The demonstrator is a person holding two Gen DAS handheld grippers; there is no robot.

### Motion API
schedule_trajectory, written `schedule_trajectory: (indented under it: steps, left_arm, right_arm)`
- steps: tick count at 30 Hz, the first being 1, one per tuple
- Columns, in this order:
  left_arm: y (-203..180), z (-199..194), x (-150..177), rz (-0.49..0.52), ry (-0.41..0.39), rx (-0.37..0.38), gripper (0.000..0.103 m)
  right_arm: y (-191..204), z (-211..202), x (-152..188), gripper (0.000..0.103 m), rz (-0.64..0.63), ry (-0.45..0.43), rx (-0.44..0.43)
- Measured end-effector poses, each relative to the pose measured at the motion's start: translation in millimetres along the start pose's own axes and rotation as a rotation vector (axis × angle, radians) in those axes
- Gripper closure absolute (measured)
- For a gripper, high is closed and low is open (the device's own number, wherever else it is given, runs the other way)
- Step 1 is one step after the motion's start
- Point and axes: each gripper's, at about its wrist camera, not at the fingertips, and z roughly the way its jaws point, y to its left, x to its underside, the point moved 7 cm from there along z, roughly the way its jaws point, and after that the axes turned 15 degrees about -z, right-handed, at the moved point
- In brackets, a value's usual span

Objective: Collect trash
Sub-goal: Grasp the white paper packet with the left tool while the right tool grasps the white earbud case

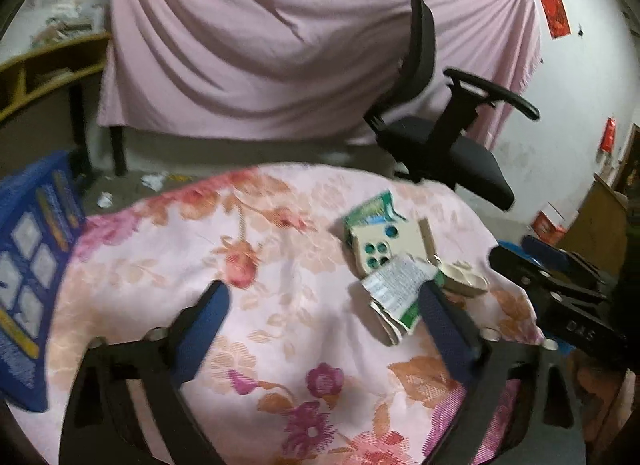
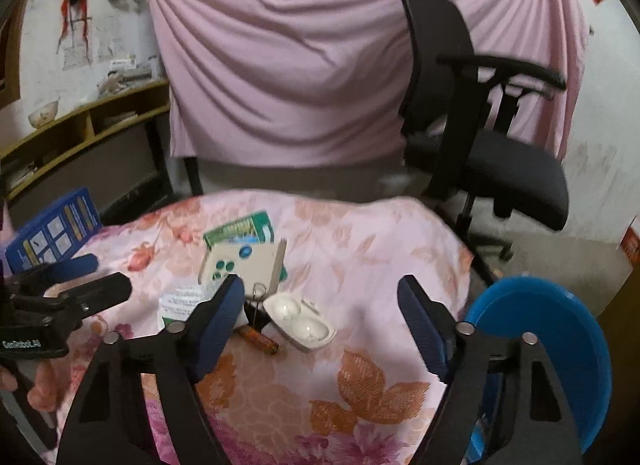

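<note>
Tablecloth [image 2: 360,265]: pale pink, printed with orange, red and magenta flowers and leaves
Hanging drape [image 2: 280,65]: plain pink
Office chair [image 2: 500,161]: black
Basin [image 2: 560,329]: bright blue
Flat box [image 1: 32,265] at left table edge: dark blue, white panels, yellow stripes
Carton [image 2: 244,261]: cream with teal dots
Packet [image 2: 240,229] behind it: green and white
Open case [image 2: 300,317]: white
Battery [image 2: 260,339]: orange-brown
Both grippers, left gripper [image 1: 324,305], right gripper [image 2: 320,301]: black frames, dark blue finger pads
Wall: white, red paper patches

Dim, flat indoor light with soft shadows; both fisheye views are motion-blurred, bent at the edges, with black vignetted corners.
</note>
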Motion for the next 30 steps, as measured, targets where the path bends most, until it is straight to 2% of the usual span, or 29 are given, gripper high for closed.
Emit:
schedule_trajectory:
  steps: [8, 14, 16, 18, 20, 26, 30]
  left_arm:
    - [-5, 33, 13, -0.054, 0.2, 0.095, 0.065]
    - [-16, 35, 15, -0.036, 0.252, 0.149, 0.066]
    - [-18, 35, 14, -0.032, 0.254, 0.143, 0.067]
    - [-20, 37, 14, -0.029, 0.257, 0.136, 0.077]
    - [-19, 39, 13, -0.048, 0.265, 0.139, 0.082]
    - [-14, 33, 11, -0.108, 0.258, 0.159, 0.095]
    - [-22, 15, 9, -0.074, 0.206, 0.168, 0.101]
  right_arm:
    - [6, 31, 16, 0.047, 0.011, 0.154, -0.089]
    - [9, 39, 22, 0.057, 0.018, 0.204, -0.125]
    - [10, 39, 23, 0.063, 0.017, 0.205, -0.134]
    - [12, 39, 23, 0.071, 0.014, 0.208, -0.141]
    - [13, 38, 24, 0.077, 0.015, 0.209, -0.151]
    - [15, 35, 25, 0.078, 0.04, 0.199, -0.186]
    - [11, 27, 24, 0.078, 0.075, 0.171, -0.204]
